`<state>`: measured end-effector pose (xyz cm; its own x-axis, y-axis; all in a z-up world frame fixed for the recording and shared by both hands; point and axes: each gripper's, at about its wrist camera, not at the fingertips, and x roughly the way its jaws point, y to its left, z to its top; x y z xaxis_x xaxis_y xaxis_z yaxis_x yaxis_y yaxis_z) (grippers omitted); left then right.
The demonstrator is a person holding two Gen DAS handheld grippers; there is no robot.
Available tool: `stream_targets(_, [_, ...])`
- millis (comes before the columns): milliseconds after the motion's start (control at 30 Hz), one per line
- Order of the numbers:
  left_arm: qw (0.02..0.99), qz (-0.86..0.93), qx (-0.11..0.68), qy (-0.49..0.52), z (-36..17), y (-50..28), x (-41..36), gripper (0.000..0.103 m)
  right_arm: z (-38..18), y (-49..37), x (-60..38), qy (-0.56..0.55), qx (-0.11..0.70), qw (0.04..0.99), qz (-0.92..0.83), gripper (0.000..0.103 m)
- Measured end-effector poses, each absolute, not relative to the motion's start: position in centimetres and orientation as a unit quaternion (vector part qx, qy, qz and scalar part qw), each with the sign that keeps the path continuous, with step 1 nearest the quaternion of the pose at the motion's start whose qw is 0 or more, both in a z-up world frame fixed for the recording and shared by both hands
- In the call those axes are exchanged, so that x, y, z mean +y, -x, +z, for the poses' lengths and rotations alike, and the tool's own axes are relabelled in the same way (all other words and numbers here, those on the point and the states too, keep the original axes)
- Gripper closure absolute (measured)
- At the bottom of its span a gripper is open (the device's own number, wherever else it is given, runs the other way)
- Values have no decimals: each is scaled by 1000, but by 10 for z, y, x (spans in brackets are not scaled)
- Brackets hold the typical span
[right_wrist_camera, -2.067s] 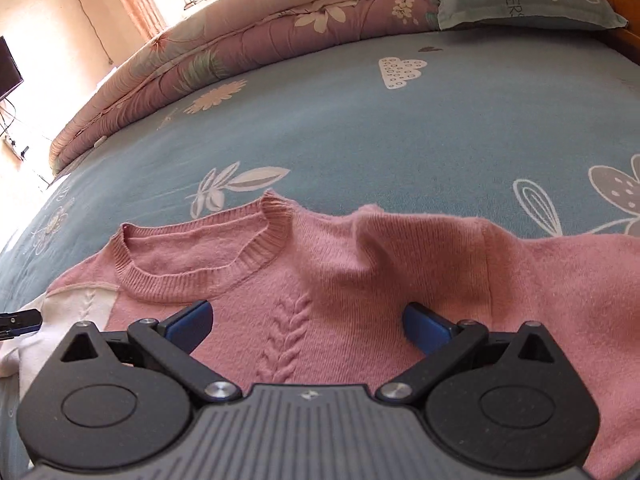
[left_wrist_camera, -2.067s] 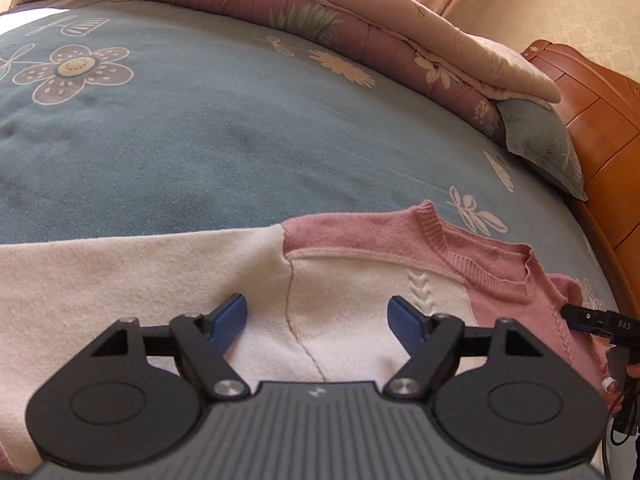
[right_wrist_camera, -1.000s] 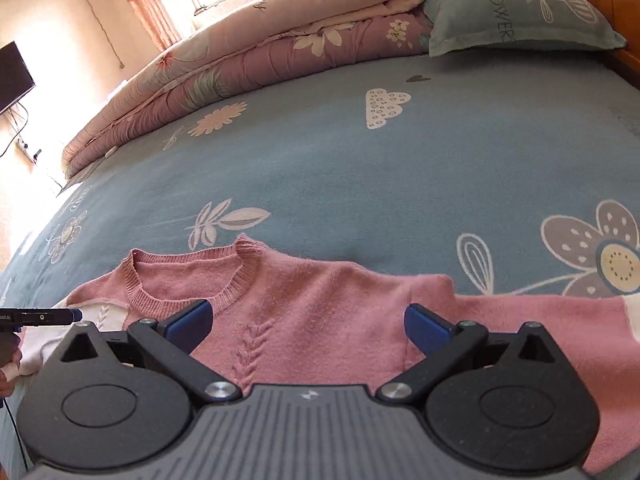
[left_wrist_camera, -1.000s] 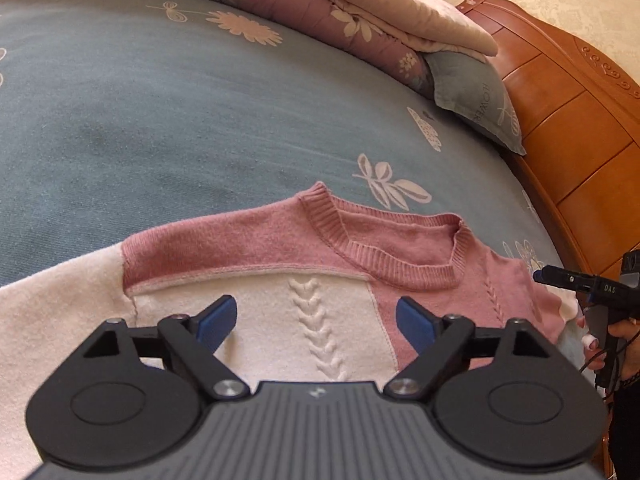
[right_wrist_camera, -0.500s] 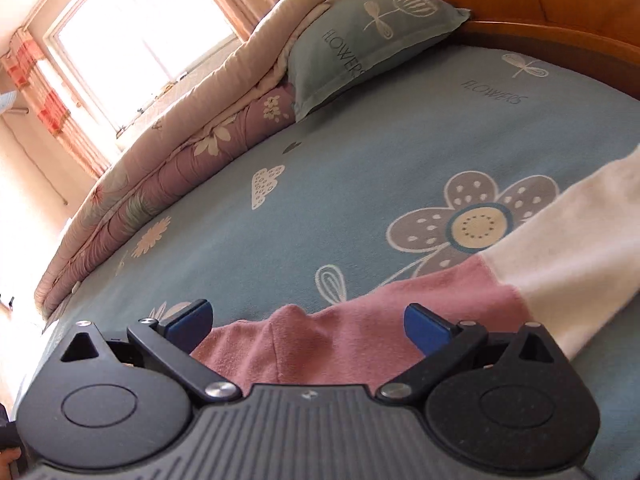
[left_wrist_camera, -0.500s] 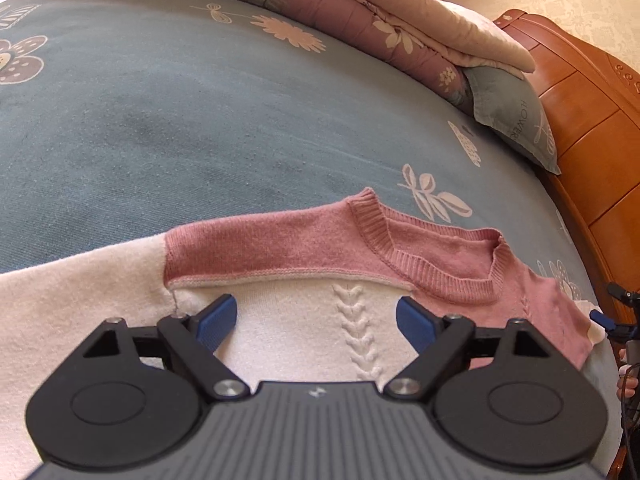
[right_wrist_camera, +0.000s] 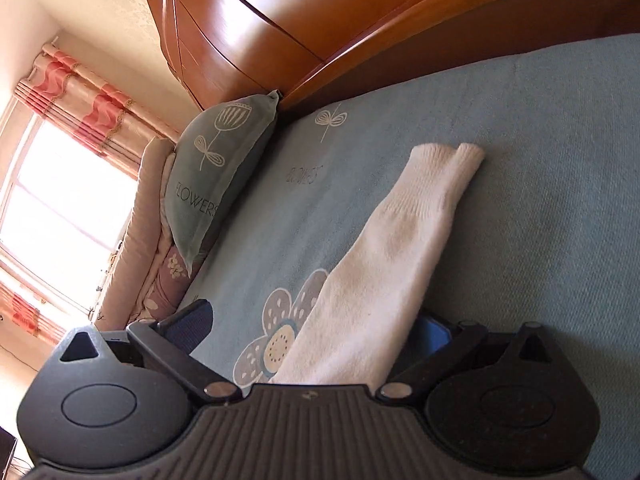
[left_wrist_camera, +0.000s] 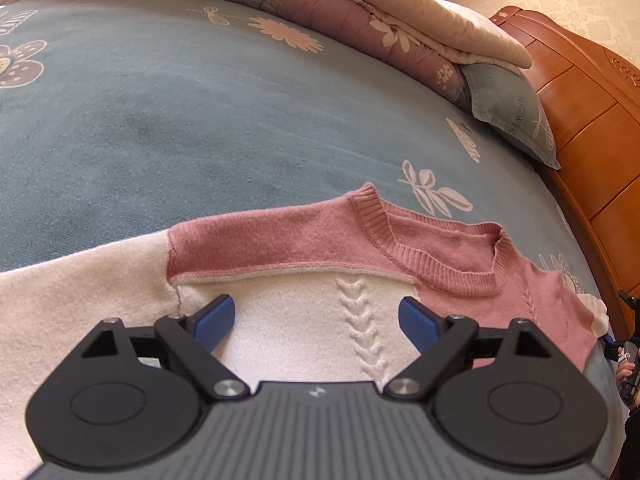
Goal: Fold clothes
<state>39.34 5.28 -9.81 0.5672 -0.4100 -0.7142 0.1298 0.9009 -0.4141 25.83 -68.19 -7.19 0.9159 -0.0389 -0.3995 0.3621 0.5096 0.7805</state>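
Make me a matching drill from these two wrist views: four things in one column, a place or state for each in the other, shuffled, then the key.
Things:
1. sweater collar
2. white sleeve
3. pillow
4. left gripper

Places or states:
A. leans against the wooden headboard
B. jaws apart over the white chest panel, nothing gripped
C. pink ribbed knit, lying open on the bedsheet
D. stretches out between the right gripper's fingers

Pairs: 1-C, 2-D, 3-A, 4-B

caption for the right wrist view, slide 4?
Right hand-held gripper, open, over the white sleeve lying on the blue bedsheet.
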Motion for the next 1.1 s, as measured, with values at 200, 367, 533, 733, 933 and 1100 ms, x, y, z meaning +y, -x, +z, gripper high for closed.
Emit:
stream_targets(200, [873,-155,436,158,-99,-392,53,13,-75,-269,-703,-477,147,860,-106,0])
stream_targets(367, [872,-156,432,170,-99,-392,56,13,-79,-267,-705,-446,157,873,-119,23])
stream_targets(533, [872,-155,432,172,-99,-392,56,13,-103,-244,-728,-504,142,839,-150,98])
stream_targets(733, [871,-152,434,173,-99,-391,56,13,-94,-242,-725,-508,131,835,-166,93])
stream_targets(933, [872,-158,432,167,-100,-389,56,13,-73,-195,-716,-492,77,849,-174,93])
stream_targets(1100, [873,-156,432,167,-99,-389,55,12,-67,-156,-722,-485,57,816,-311,40])
